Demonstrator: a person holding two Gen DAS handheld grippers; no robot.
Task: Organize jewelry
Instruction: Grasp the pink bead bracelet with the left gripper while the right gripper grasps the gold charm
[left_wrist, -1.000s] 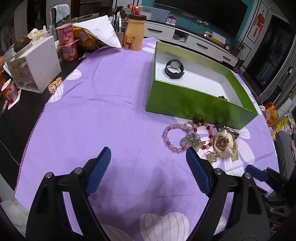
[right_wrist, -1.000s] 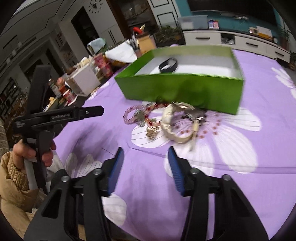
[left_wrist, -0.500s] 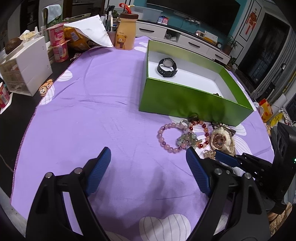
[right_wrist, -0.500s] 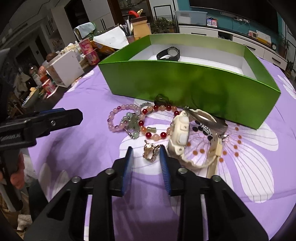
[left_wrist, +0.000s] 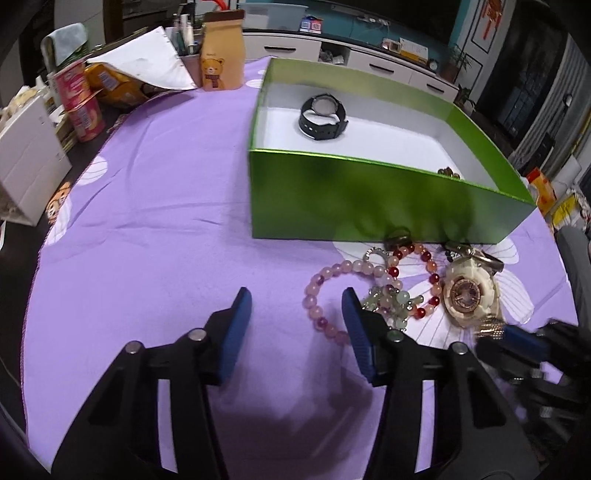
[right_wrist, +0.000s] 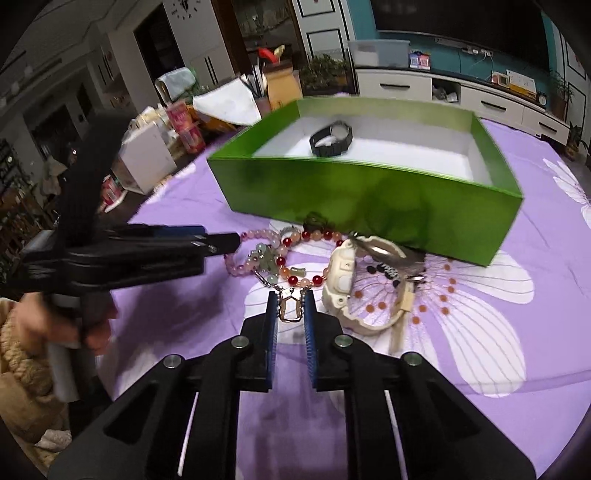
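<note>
**Right claw closing on gold pendant; left claw closing over bare cloth**

The right claw (right_wrist: 291, 308) is at the near edge of the jewelry cluster. Its jaws are closing, and a small gold pendant (right_wrist: 291, 305) stands between the blue pads (right_wrist: 272, 314), touching both or very nearly so. The pendant rests on the purple tablecloth (right_wrist: 554, 295) covering the bench.

The left claw (left_wrist: 295, 314) points down at the cloth, left of the cluster. Its jaws are closing with nothing between them. One blue finger sits just beside the pink bead bracelet (left_wrist: 325, 284), partly hiding it.

The remaining loose pieces lie together on the cloth, just in front of the green box (right_wrist: 369, 195): the pink bead bracelet, a red and orange bead bracelet (right_wrist: 314, 236), a pale green bead charm (right_wrist: 267, 258) and a cream wristwatch (right_wrist: 343, 273) lying on its side. The pieces overlap one another.

The green box is open, with a white interior. A black wristwatch (left_wrist: 323, 116) lies inside, toward the far left corner. A small dark beaded item (left_wrist: 448, 171) shows just above the near wall on the right; its kind cannot be determined.

A person's hand (right_wrist: 55, 321) grips the handle of the left tool.
</note>
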